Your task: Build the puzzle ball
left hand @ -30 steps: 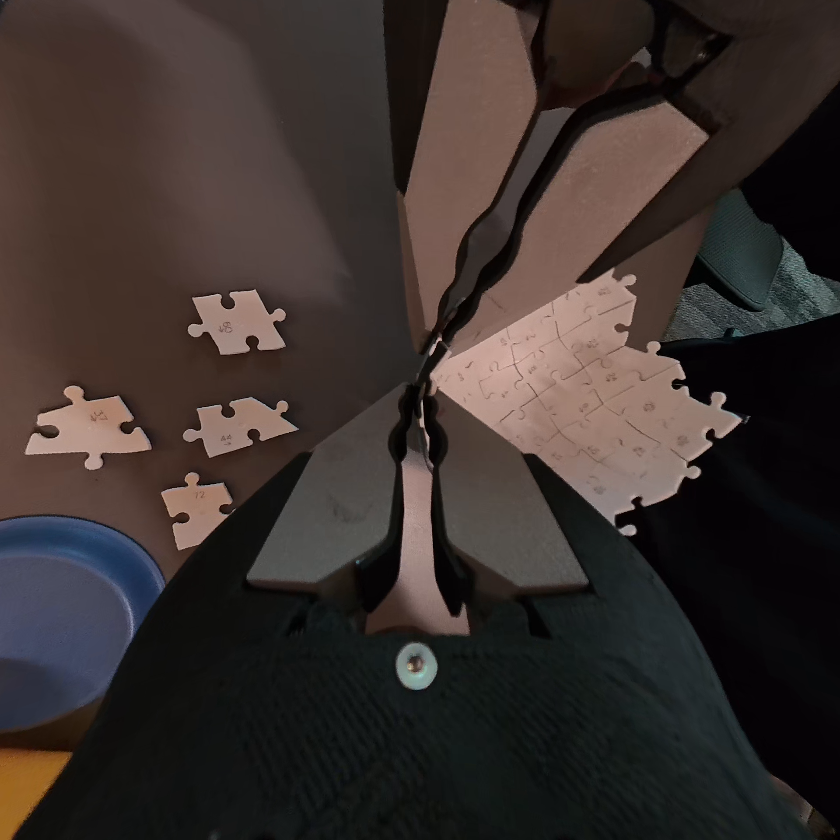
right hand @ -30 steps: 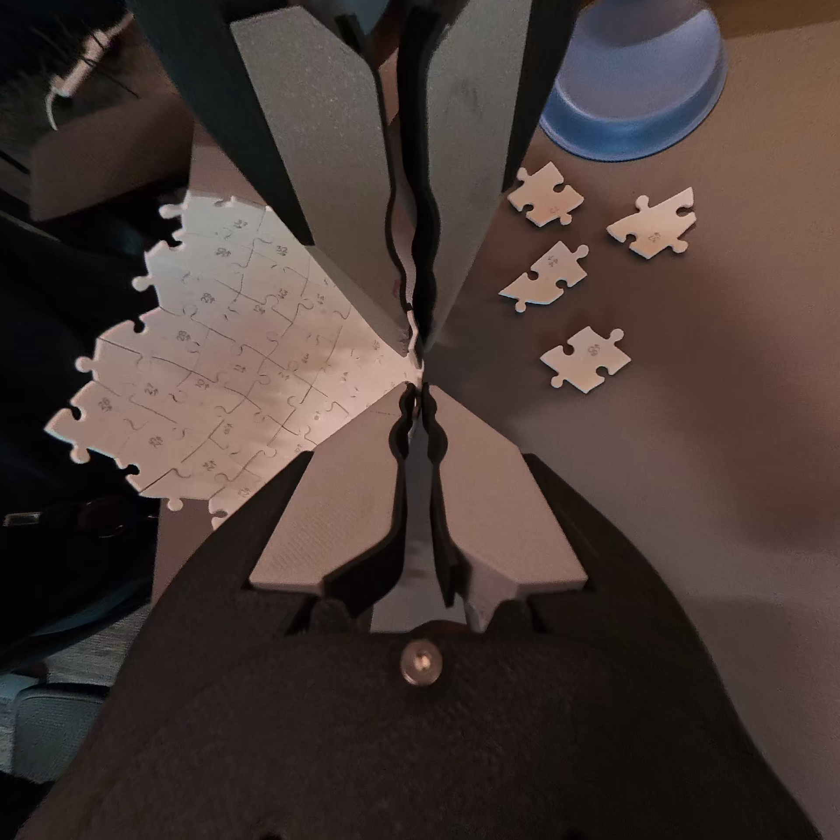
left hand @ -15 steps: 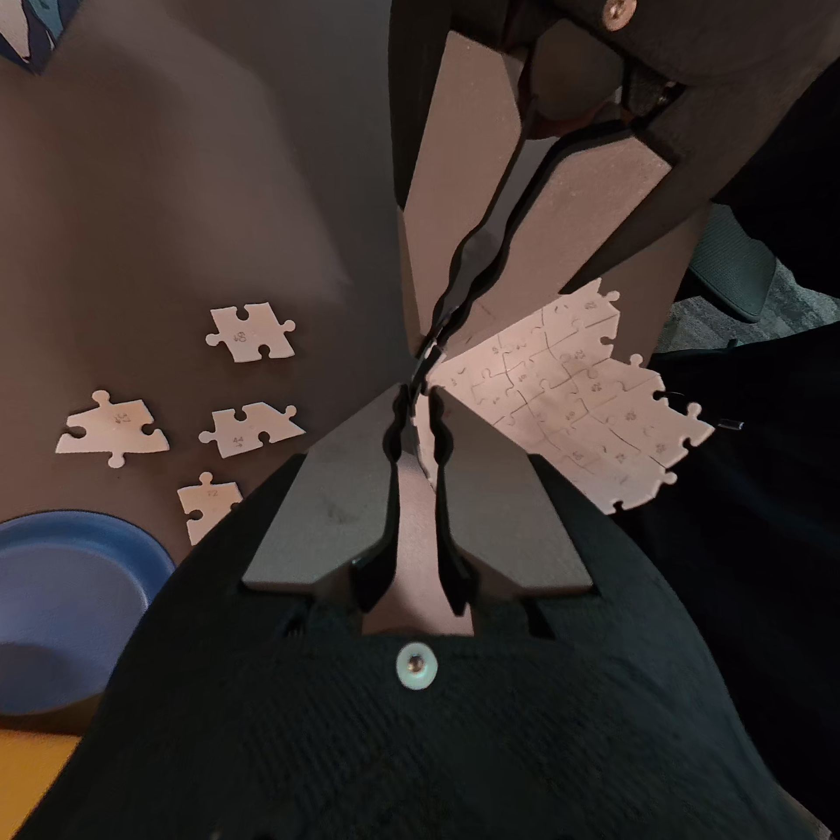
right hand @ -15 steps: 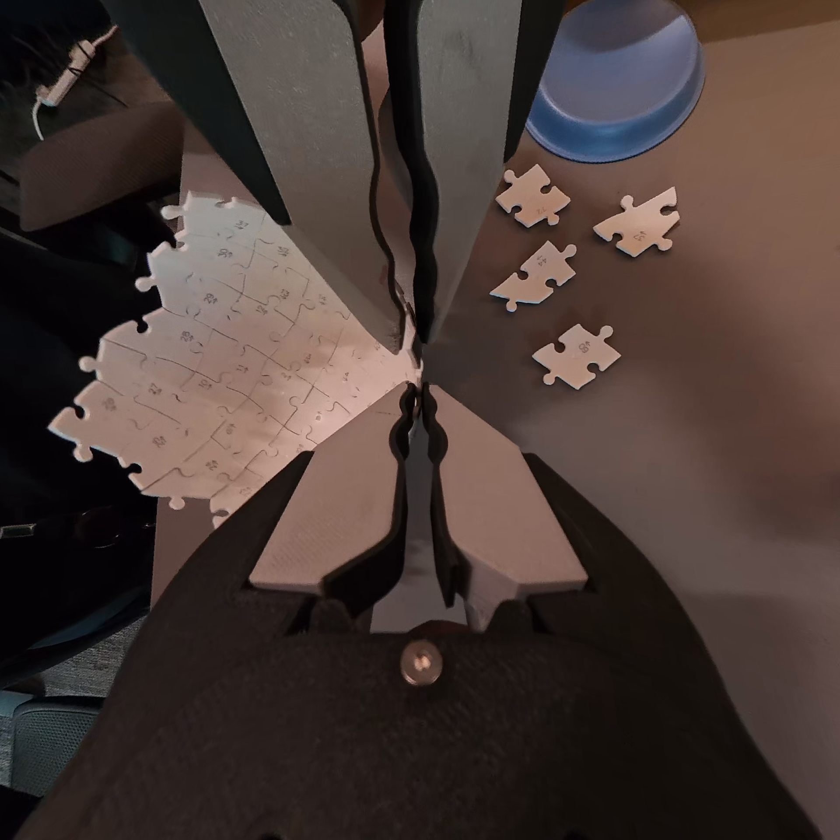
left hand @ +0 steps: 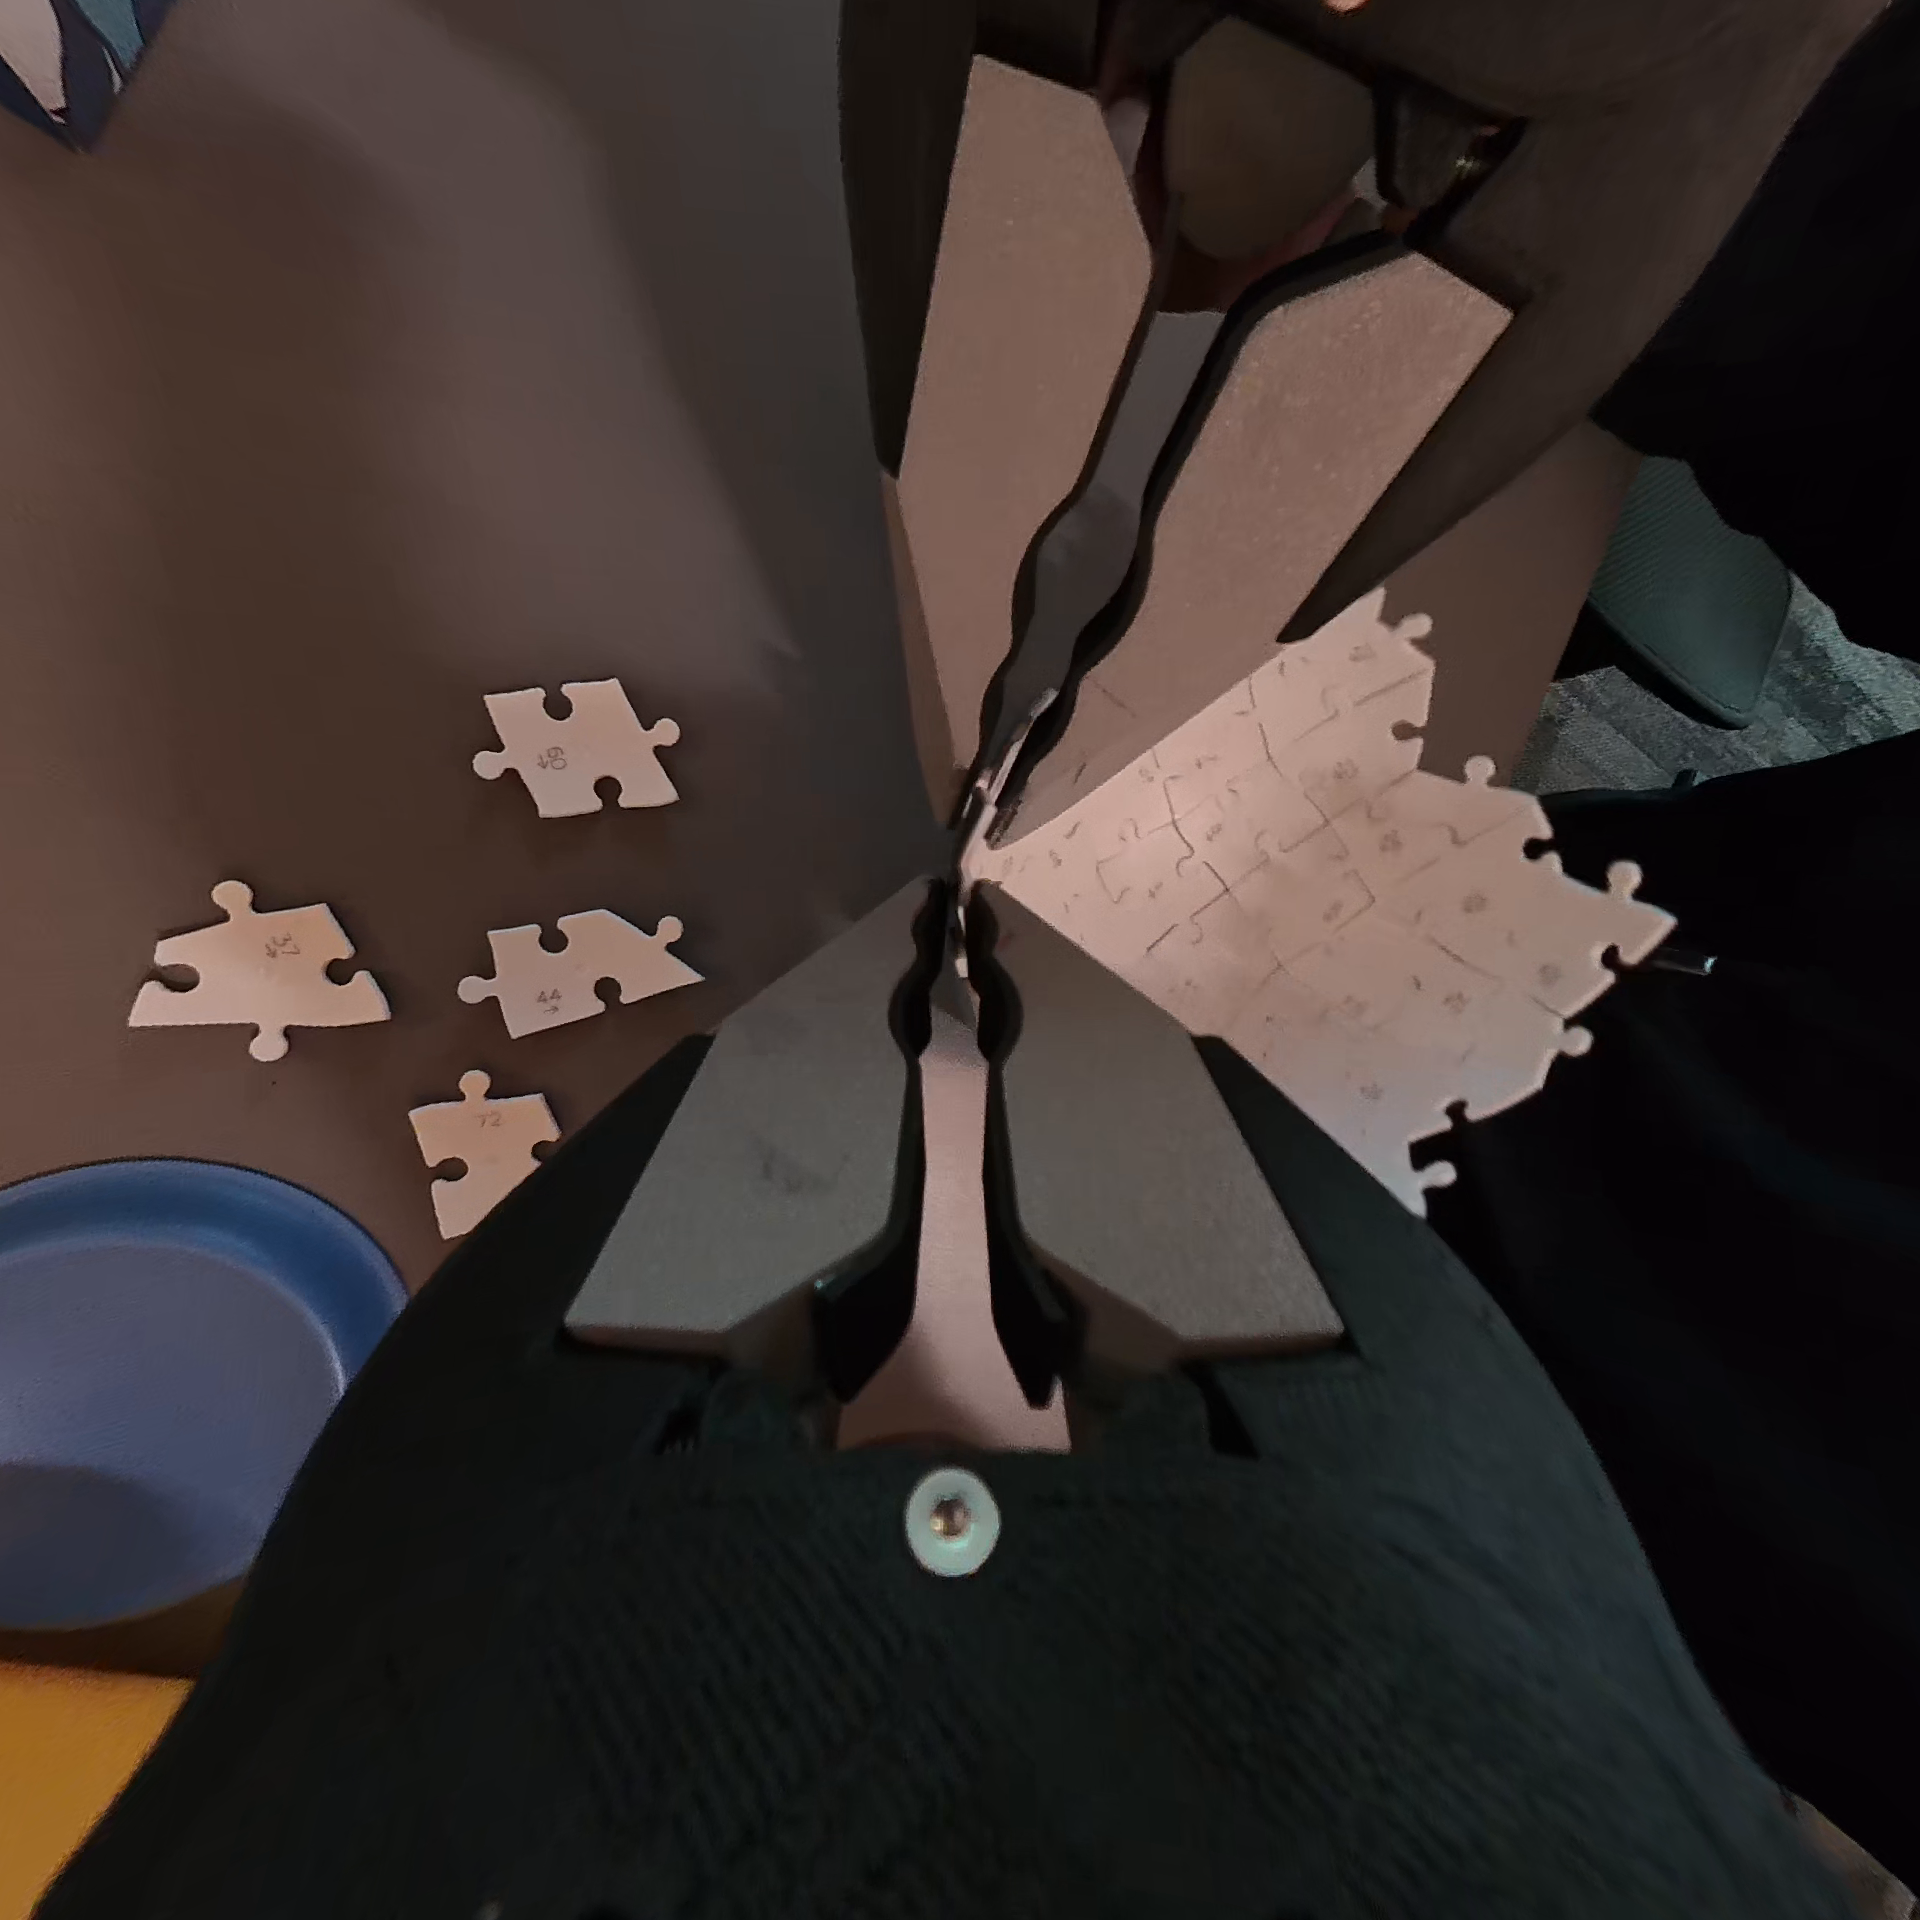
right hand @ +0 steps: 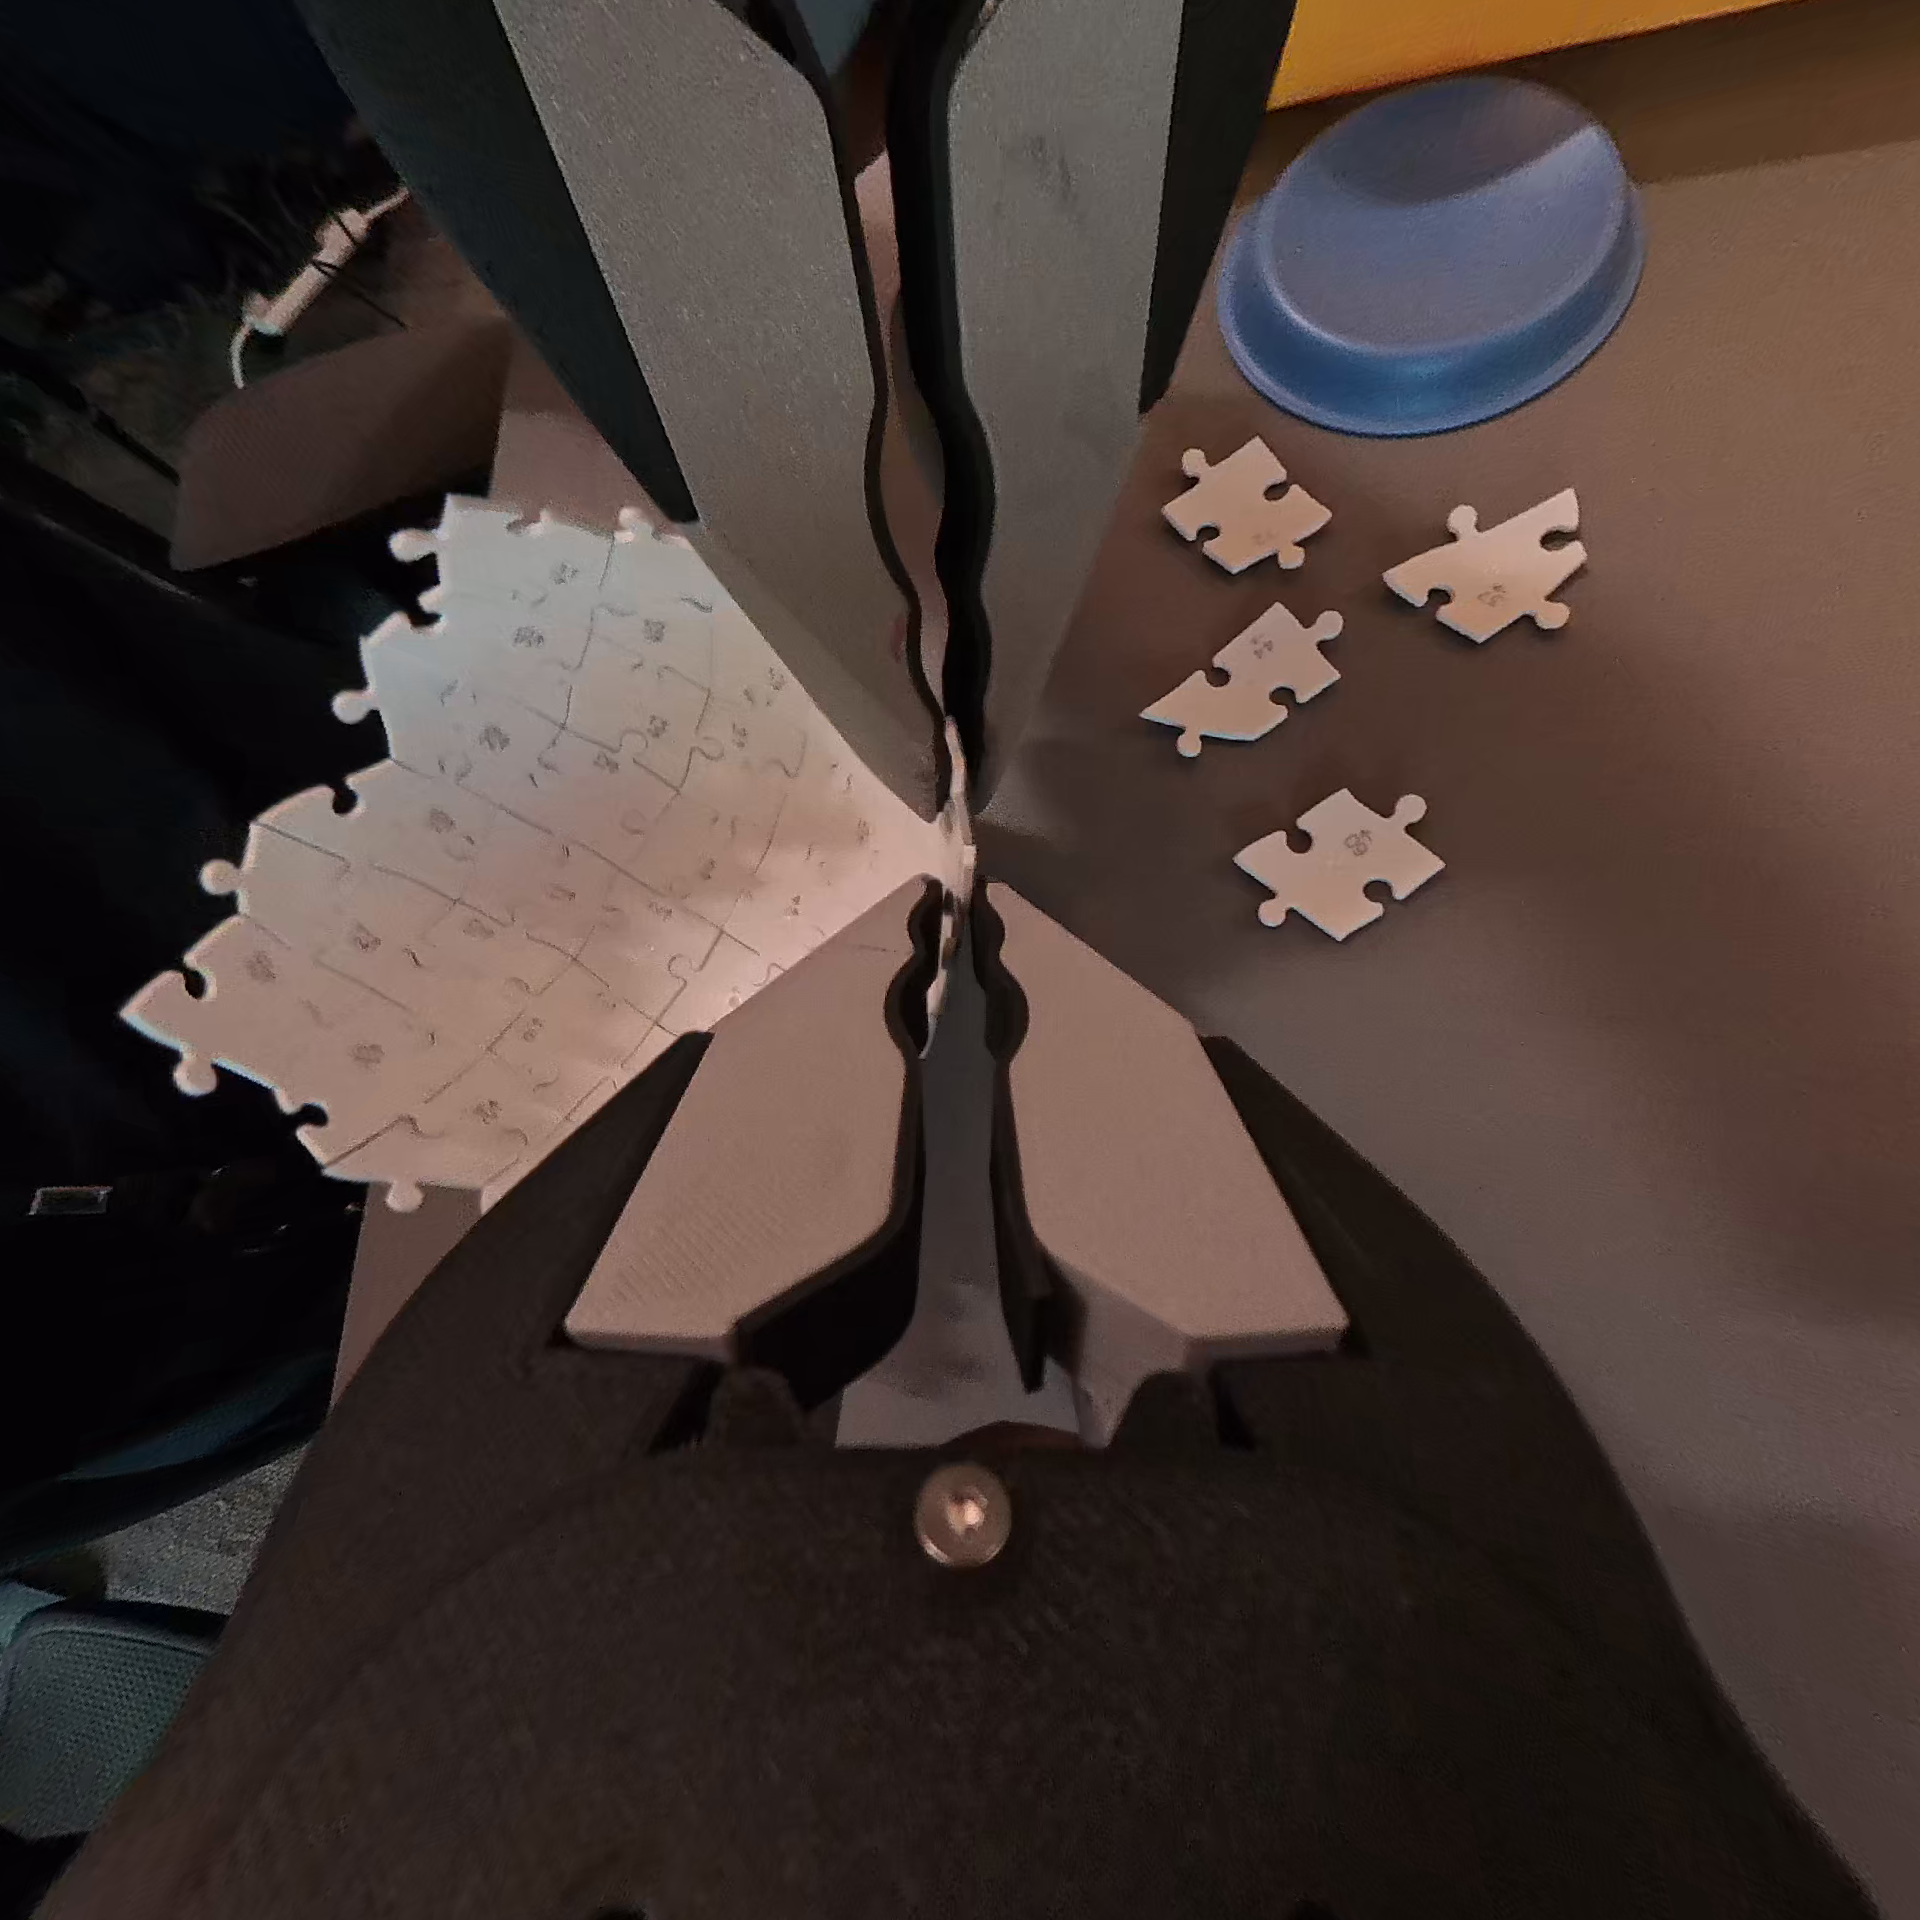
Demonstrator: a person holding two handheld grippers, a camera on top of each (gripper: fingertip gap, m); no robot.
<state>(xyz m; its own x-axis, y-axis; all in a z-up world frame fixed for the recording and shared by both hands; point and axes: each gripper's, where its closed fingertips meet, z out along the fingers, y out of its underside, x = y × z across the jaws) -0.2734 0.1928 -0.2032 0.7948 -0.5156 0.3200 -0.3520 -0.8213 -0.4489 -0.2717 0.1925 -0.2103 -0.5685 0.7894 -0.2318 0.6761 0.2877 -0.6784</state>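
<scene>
A white, curved, partly built puzzle ball section (left hand: 1299, 914) hangs over the table's edge; it also shows in the right wrist view (right hand: 520, 862). My left gripper (left hand: 956, 904) is shut on the section's pointed end. My right gripper (right hand: 961, 904) is shut on the same end from the opposite side. The two pairs of fingertips almost touch. In the left wrist view the right gripper (left hand: 997, 810) comes in from the top. In the right wrist view the left gripper (right hand: 951, 769) comes in from the top. Several loose white pieces (left hand: 577, 748) (right hand: 1340, 862) lie flat on the brown table.
A blue bowl (left hand: 156, 1382) (right hand: 1434, 249) stands on the table beyond the loose pieces. A yellow surface (left hand: 73, 1787) (right hand: 1558, 42) borders the table behind the bowl. Past the table's edge there are dark floor, a chair seat (left hand: 1683, 623) and a white cable (right hand: 301, 281). Left and right tips are no more than a few centimetres apart.
Both grippers stay shut on the puzzle section. The section has turned and tilted a little between them, and the pair has shifted slightly over the table. The loose pieces have not moved.
</scene>
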